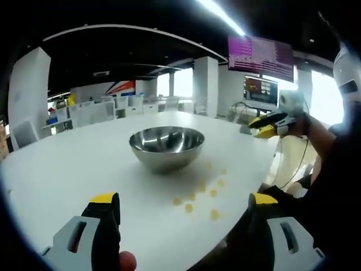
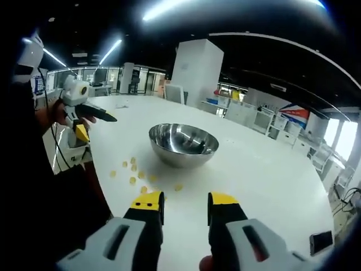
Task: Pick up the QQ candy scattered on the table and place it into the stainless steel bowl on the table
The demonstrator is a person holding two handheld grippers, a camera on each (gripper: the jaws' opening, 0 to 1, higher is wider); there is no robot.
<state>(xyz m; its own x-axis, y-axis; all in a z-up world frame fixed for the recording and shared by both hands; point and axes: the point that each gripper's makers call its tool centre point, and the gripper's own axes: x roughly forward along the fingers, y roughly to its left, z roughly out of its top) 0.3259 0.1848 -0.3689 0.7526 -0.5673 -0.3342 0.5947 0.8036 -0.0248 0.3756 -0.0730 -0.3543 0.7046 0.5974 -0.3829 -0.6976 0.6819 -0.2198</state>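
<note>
While both tools hang above the desk, left tool wide and empty, right tool narrower and empty, candies lie scattered near the desk edge beside the bowl; a clumsy pinch could flick one off.

bench: white, rounded edge
bowl: steel, upright, near bench centre
candies: yellow, scattered at bowl's 5 o'clock, left gripper view

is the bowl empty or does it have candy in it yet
Empty as far as the views show: the bowl stands upright with bare, shiny inside walls, while the candies lie scattered on the table beside it.
</note>
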